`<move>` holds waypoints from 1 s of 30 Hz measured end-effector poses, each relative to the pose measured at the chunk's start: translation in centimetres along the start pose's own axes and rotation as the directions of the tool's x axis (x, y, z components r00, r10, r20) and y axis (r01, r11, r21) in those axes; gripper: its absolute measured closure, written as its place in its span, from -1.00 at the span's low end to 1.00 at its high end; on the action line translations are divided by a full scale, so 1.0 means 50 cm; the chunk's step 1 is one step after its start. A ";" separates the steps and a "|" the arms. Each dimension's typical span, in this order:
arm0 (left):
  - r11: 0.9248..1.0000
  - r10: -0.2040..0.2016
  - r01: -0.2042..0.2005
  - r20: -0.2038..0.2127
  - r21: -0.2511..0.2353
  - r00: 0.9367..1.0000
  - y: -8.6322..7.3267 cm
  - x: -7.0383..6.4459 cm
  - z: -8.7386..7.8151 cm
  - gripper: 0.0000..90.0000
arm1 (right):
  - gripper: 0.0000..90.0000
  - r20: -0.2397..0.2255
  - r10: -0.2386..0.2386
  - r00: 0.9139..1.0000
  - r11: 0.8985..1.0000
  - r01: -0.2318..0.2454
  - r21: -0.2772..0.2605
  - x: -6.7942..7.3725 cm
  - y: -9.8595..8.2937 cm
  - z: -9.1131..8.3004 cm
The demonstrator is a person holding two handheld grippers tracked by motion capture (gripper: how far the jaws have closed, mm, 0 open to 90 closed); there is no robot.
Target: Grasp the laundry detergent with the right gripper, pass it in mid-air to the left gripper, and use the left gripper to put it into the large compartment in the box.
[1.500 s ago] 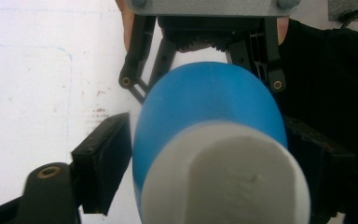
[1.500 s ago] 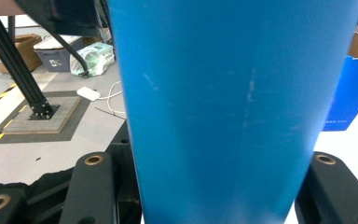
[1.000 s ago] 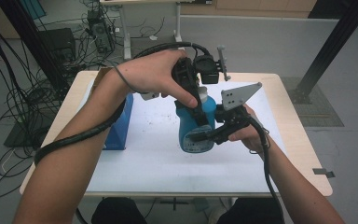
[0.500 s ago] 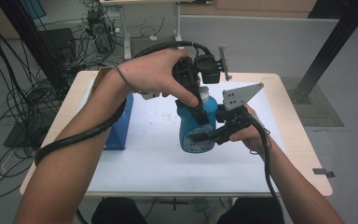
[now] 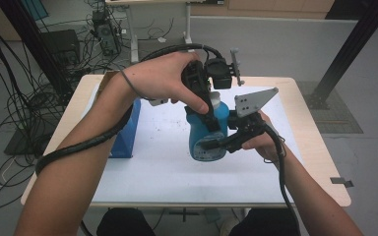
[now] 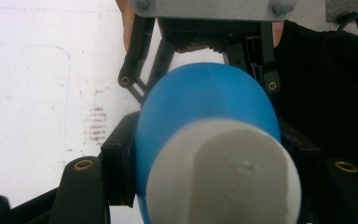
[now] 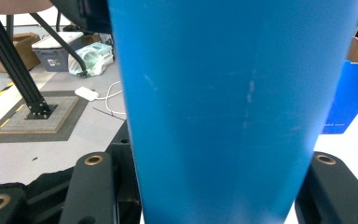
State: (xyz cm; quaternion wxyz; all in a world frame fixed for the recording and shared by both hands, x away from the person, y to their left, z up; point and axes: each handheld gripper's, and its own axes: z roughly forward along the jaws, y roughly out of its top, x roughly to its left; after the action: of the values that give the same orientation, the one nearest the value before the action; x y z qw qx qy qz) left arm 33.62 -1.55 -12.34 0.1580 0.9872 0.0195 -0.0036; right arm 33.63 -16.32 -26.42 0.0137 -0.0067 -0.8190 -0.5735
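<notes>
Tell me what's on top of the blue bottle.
A white cap tops the blue bottle, with the left gripper around it from above. The person's hand covers the gripper's upper part in the high view.

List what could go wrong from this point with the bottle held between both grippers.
1. The blue bottle is clamped low by the right gripper while the left gripper closes on its white cap; twisting may spin the smooth body in the jaws.
2. It sits upright on the white mat; uneven force could tip it.
3. The blue box stands nearby and could get knocked.
</notes>
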 end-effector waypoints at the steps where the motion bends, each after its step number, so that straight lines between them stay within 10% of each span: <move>1: 1.000 -0.002 0.002 0.000 -0.001 1.000 -0.001 0.000 -0.001 -0.17 | -0.02 -0.002 0.000 1.000 1.000 0.000 0.001 0.000 0.000 0.000; 30: 1.000 -0.009 0.009 -0.009 -0.015 1.000 -0.005 0.001 0.000 -0.16 | -0.02 -0.004 0.001 1.000 1.000 -0.001 -0.002 -0.004 0.000 0.002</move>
State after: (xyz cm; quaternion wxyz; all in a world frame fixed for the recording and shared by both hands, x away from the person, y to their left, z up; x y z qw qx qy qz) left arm 33.68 -1.32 -12.40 0.1653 0.9859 0.0245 0.0001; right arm 33.83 -16.22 -26.46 0.0155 -0.0062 -0.8183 -0.5745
